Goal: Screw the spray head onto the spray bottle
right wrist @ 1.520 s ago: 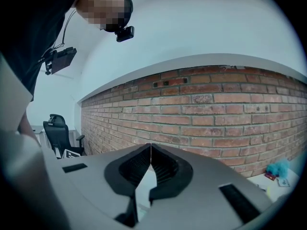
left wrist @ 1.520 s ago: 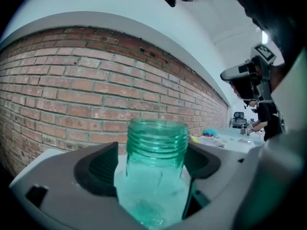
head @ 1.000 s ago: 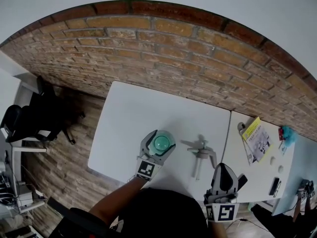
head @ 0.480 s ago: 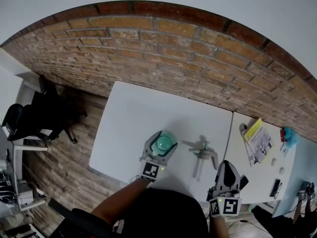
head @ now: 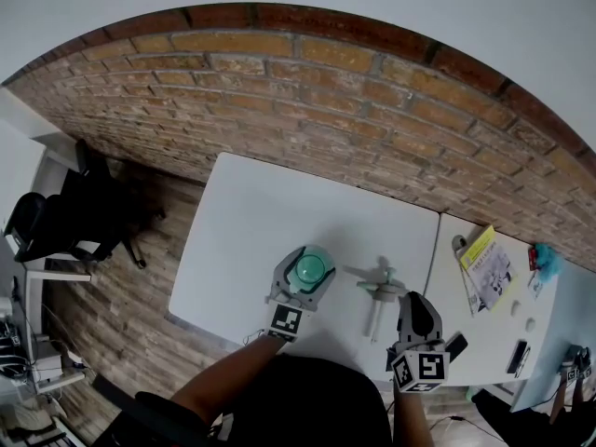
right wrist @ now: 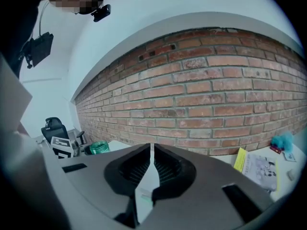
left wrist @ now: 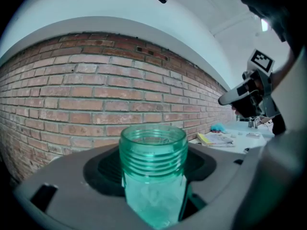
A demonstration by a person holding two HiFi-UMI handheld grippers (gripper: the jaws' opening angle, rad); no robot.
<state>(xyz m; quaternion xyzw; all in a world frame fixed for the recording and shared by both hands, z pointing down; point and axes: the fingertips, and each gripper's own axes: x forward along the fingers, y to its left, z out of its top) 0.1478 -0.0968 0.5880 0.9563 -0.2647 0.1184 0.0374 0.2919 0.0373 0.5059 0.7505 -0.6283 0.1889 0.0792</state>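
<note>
Left gripper (head: 306,264) is on the spray bottle (left wrist: 152,153). Its jaws have just been closing and now clench the green body from both sides. The bottle stands upright on the white tabletop (head: 242,222), threaded neck bare and open at the top, no cap on it. In the left gripper view that neck rises right between the two jaws, filling the middle of the picture.

Over to the bottle's right, well clear of it, the spray head (head: 379,293) lies flat on the same tabletop. Its thin tube points back toward the person. That's the part that belongs on the bottle, and it isn't on there yet.

Further right of the bottle, just past the spray head, comes the right gripper (head: 411,302). Its jaws are pressed together with only a sliver of light between them, and nothing is caught there. The tips sit just beside the spray head; whether they touch it, I can't tell from the head view. The right gripper view looks over those closed jaws at the brick wall (right wrist: 216,95), with the bottle small and far off to the left.

Farther still to the bottle's right, on a second tabletop, there's a yellow-edged booklet (head: 486,262). Off to the bottle's left, down on the floor, stands a black chair (head: 56,222).
</note>
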